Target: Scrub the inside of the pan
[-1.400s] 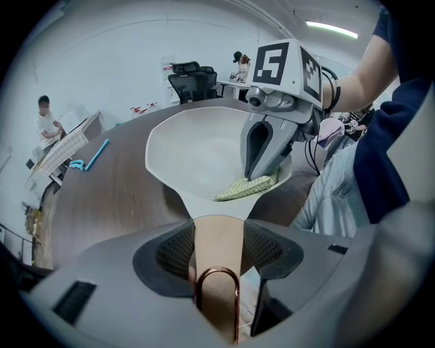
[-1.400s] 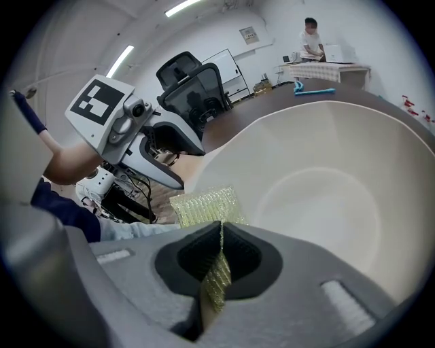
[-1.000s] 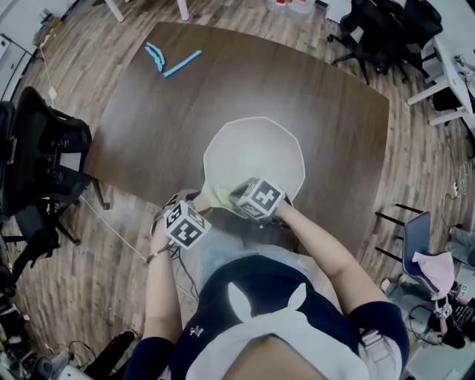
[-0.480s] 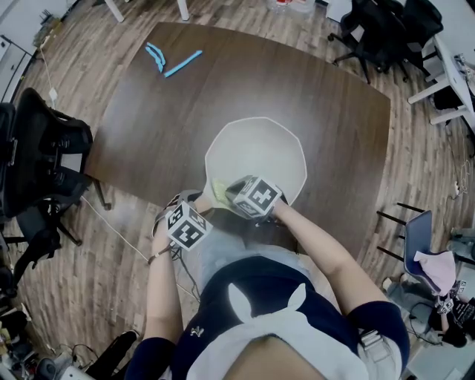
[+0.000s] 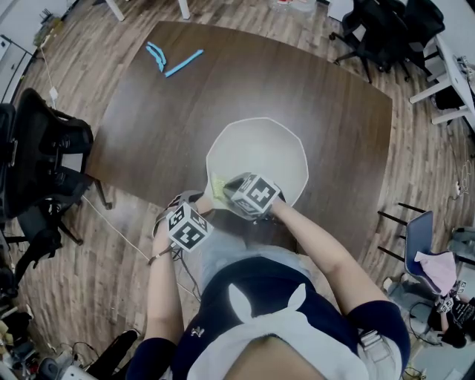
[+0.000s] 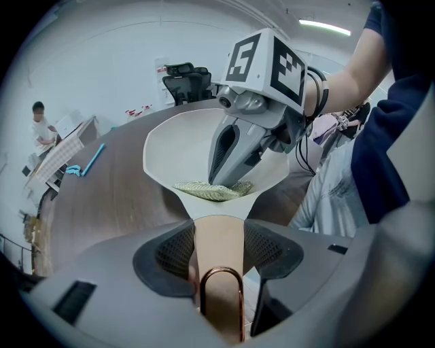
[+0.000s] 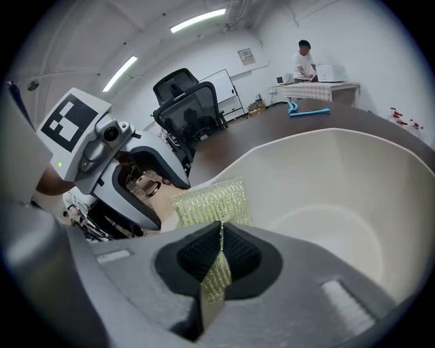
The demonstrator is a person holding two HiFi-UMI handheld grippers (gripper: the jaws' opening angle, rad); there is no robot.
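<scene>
The cream, angular-rimmed pan (image 5: 260, 148) is set on the dark brown bench (image 5: 171, 111), and its tan handle (image 6: 219, 228) is clamped by the left gripper (image 6: 217, 255). A glittery yellow-green scouring pad (image 7: 211, 200) is pinched in the almost fully closed right gripper (image 7: 219, 255) and held against the pan's inner wall near the handle.

Place: office or lab workroom, my station. Evidence:
- Large dark wood-grain table (image 5: 297, 89) with rounded corners.
- Black swivel office chairs (image 5: 375, 33) beyond the table's far side, and another chair (image 5: 41, 159) to my left.
- White desk (image 5: 454, 70) at the right edge.
- Plank floor (image 5: 89, 297) with loose cables (image 5: 111, 226).
- White walls (image 7: 340, 27) and strip ceiling lights (image 7: 197, 20).
- A person (image 7: 304, 58) standing at a distant table (image 7: 319, 87) by the far wall.
</scene>
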